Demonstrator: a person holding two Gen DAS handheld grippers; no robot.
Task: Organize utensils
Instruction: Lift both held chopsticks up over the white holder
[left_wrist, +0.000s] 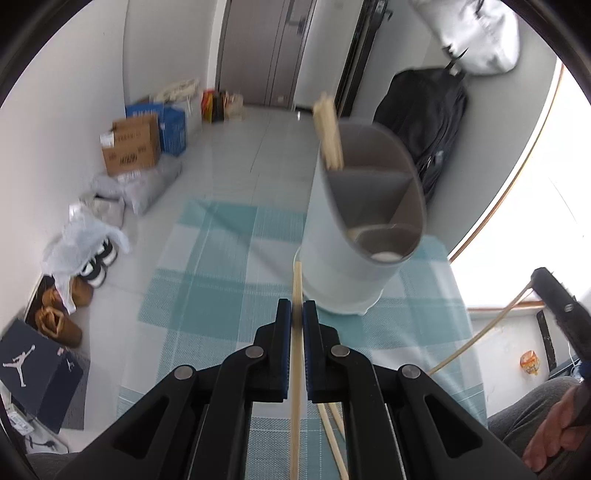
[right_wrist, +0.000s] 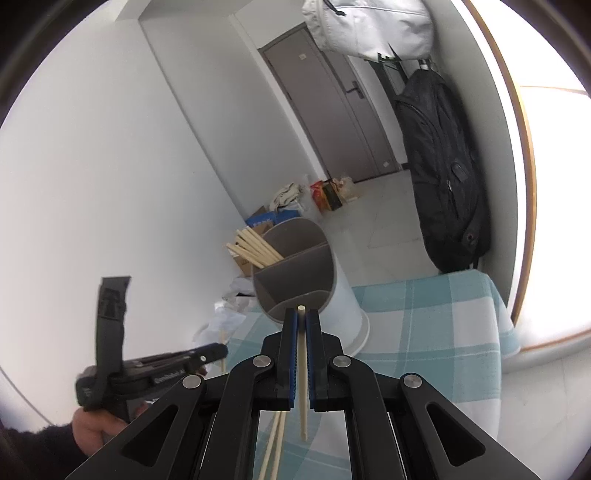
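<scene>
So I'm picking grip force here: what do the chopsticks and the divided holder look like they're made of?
The chopstick in the left gripper looks like pale bamboo or wood: matte tan, square-cut, as are the ones in the holder. The right gripper's chopstick is smoother and cream, possibly plastic. The holder seems moulded plastic: matte grey, thin uniform walls.

Both wrist views angled down, close on shared utensil holder (left_wrist: 364, 218), door behind

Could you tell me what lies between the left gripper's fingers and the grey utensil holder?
In the left wrist view, only the front end of the chopstick that the left gripper holds, over the checked tablecloth, spans the gap to the utensil holder.
</scene>
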